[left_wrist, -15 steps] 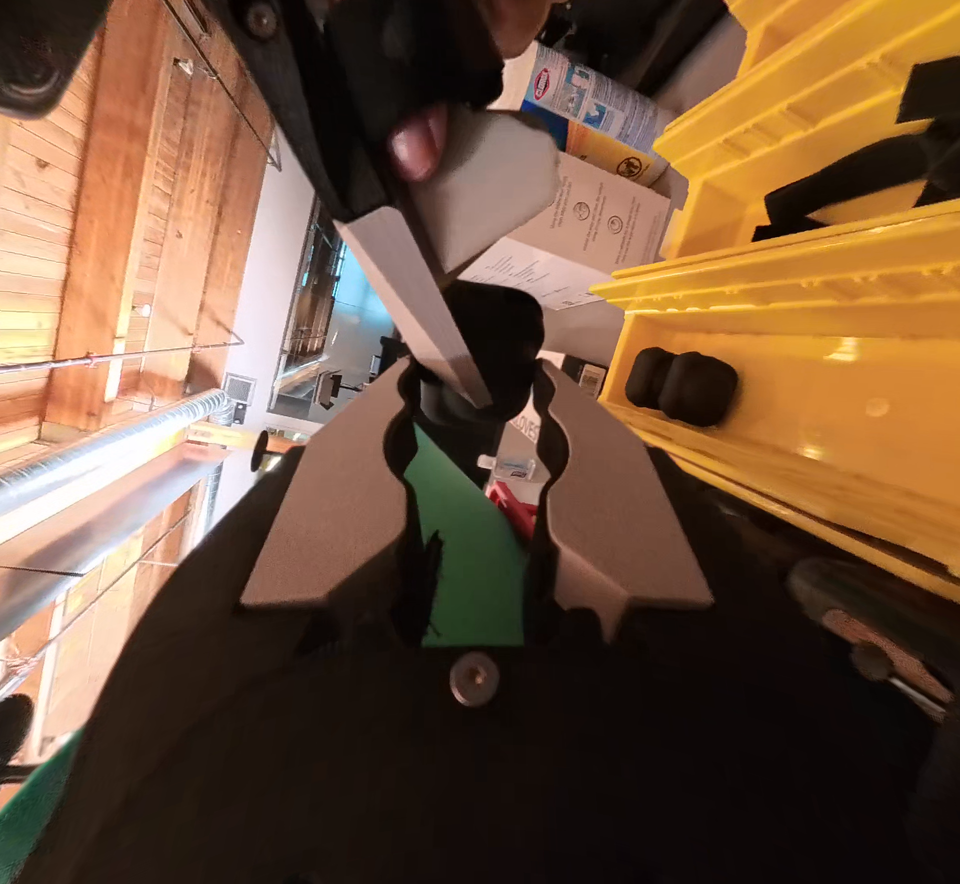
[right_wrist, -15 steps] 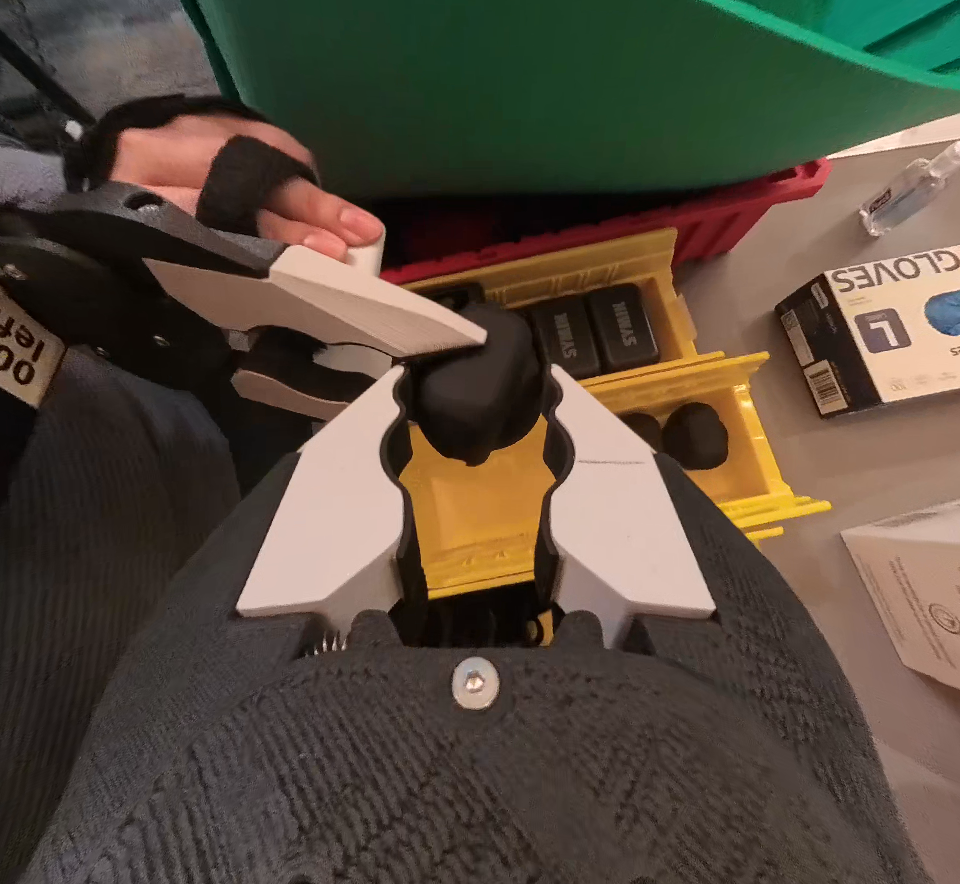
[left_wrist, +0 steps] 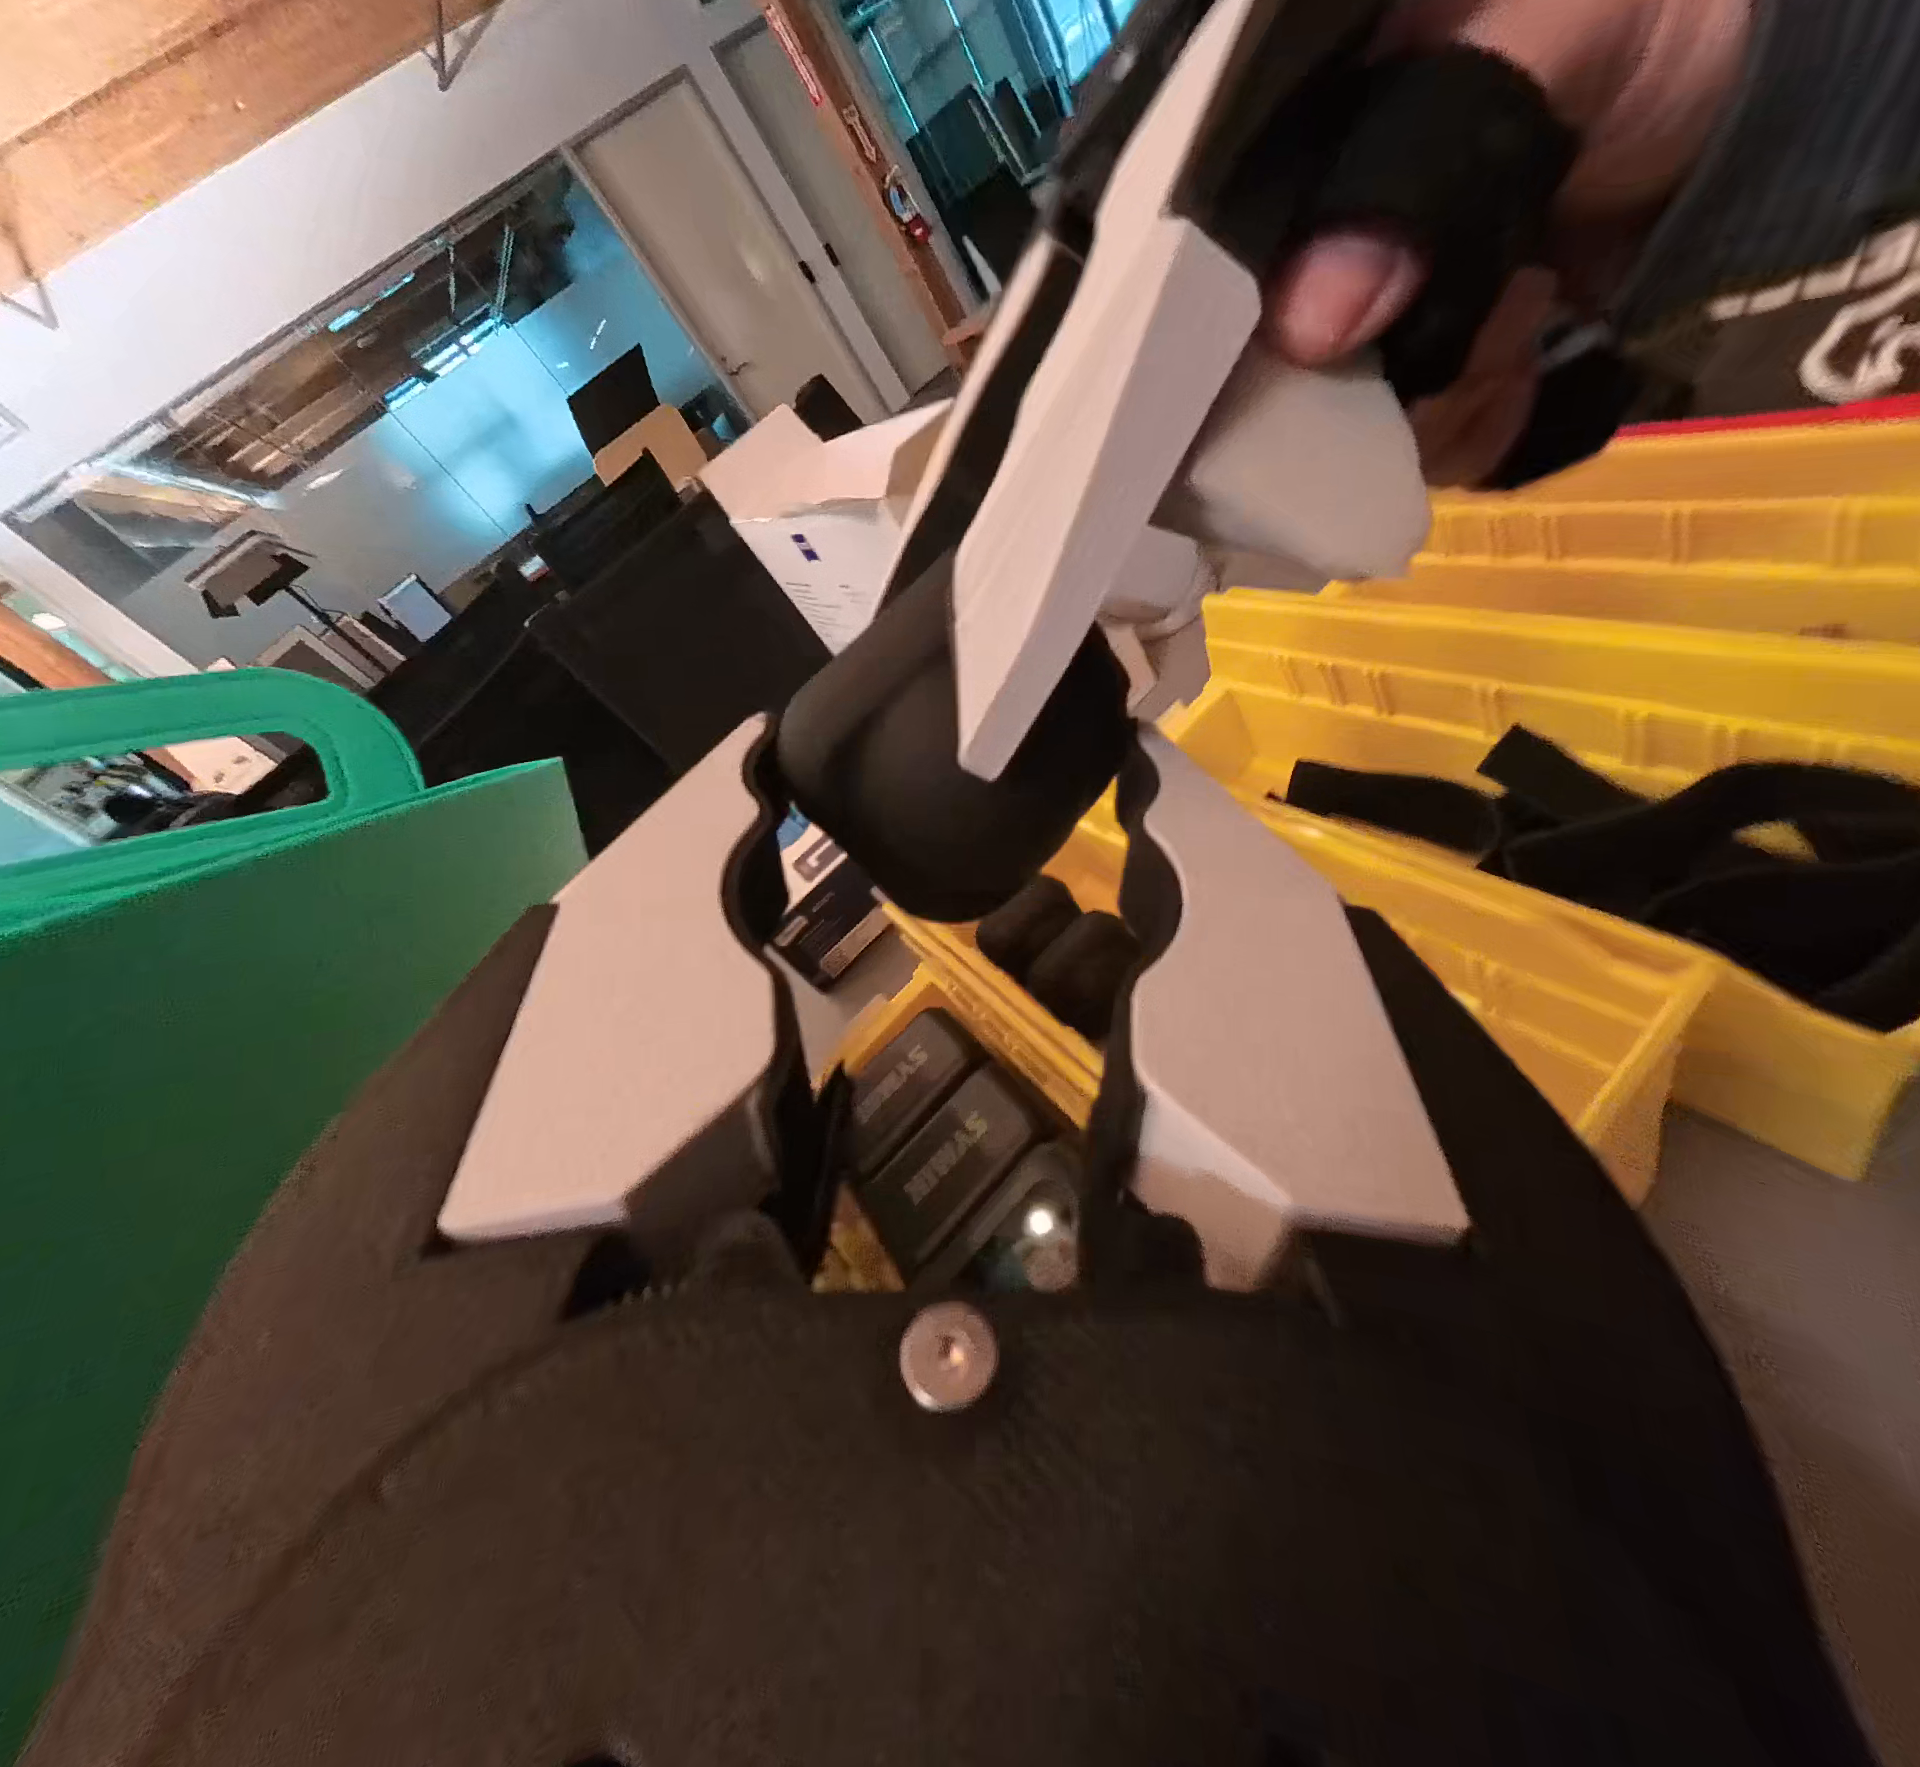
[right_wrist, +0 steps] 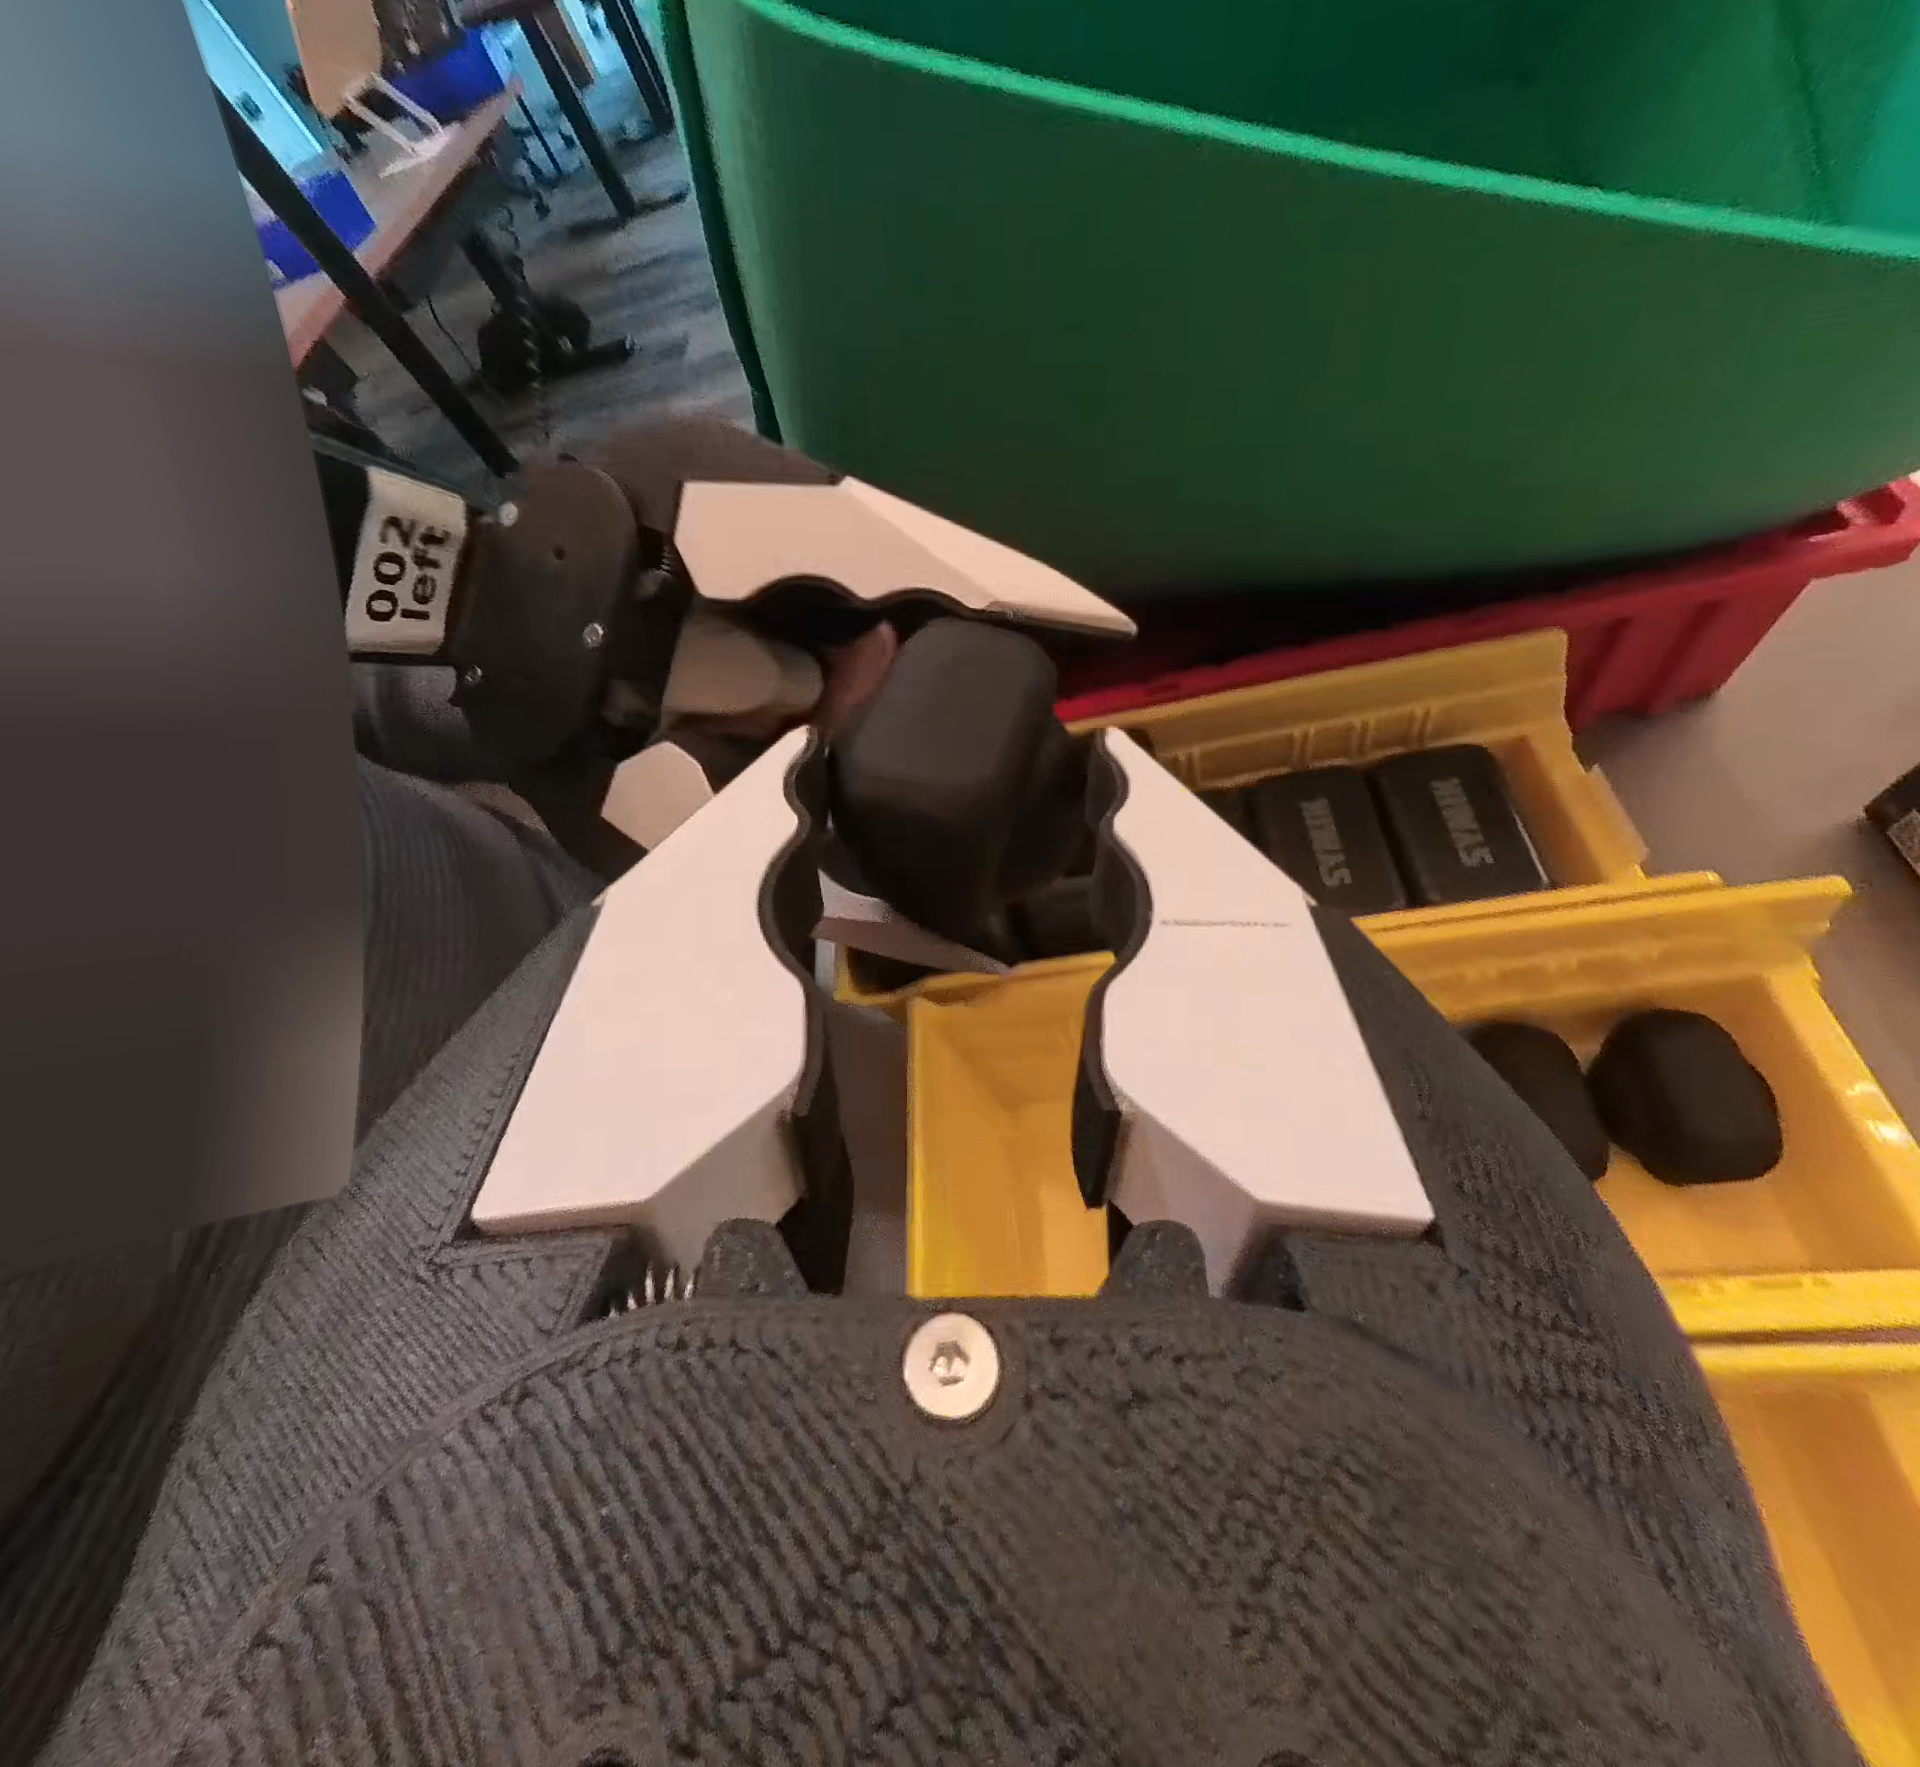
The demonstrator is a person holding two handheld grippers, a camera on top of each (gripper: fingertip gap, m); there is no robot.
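Right wrist view: the right gripper [right_wrist: 961, 782] has its jaws closed around a black case [right_wrist: 951, 782], held above the yellow tray [right_wrist: 1558, 928]. The left gripper [right_wrist: 997, 761] grips the same case from the left side, its jaws narrow on it. More black cases [right_wrist: 1392, 824] lie in one compartment of the tray, and two rounded black pieces [right_wrist: 1683, 1109] in another. A green bin [right_wrist: 1299, 315] stands behind, on a red tray [right_wrist: 1662, 637].

In the left wrist view the case [left_wrist: 935, 792] sits between the left fingertips, and a hand [left_wrist: 1558, 190] holds the right gripper.
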